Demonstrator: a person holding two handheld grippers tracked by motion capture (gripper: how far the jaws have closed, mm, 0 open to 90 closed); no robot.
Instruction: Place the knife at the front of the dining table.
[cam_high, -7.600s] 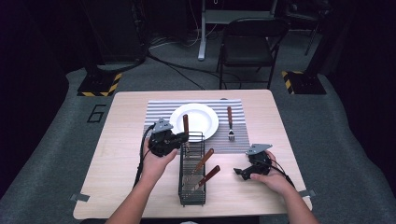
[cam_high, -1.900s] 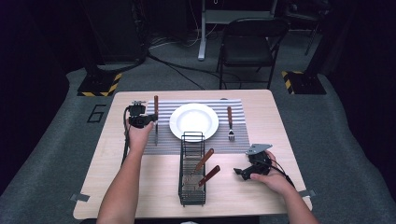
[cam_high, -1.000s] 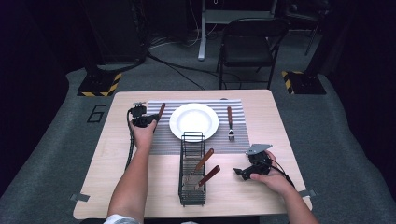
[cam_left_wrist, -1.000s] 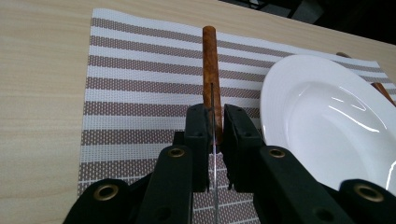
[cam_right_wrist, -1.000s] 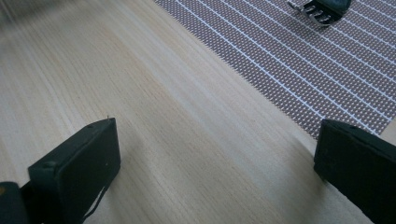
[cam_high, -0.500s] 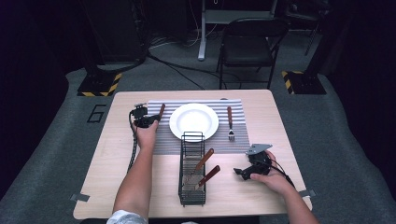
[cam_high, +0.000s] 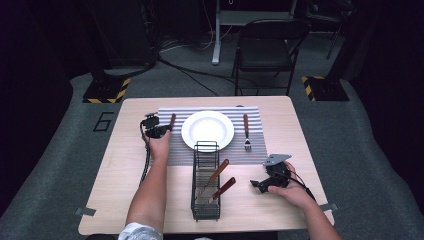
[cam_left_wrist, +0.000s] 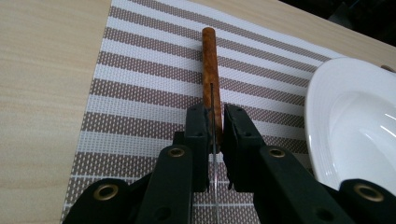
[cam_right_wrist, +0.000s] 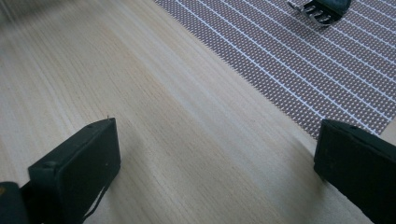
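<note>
Near the placemat's (cam_high: 175, 150) left edge, beside the plate (cam_high: 207, 130), the left gripper (cam_left_wrist: 214, 135) pinches a wooden-handled knife (cam_left_wrist: 210, 70) by its thin blade, handle pointing away. It looks light, stiff and slippery; the handle seems the surer hold. The blade's tip is hidden. The right gripper (cam_right_wrist: 215, 163) rests wide open, empty, at the table's (cam_high: 120, 160) near right.

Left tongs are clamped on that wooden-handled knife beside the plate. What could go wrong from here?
1. The left tongs pinch the wooden-handled knife on its thin metal blade, edge up; on release it may flop sideways or roll.
2. The white ceramic plate sits close to the right of the tongs; opening or swinging could nudge its rim.
3. The striped woven placemat might drag if the knife gets pushed along it.
</note>
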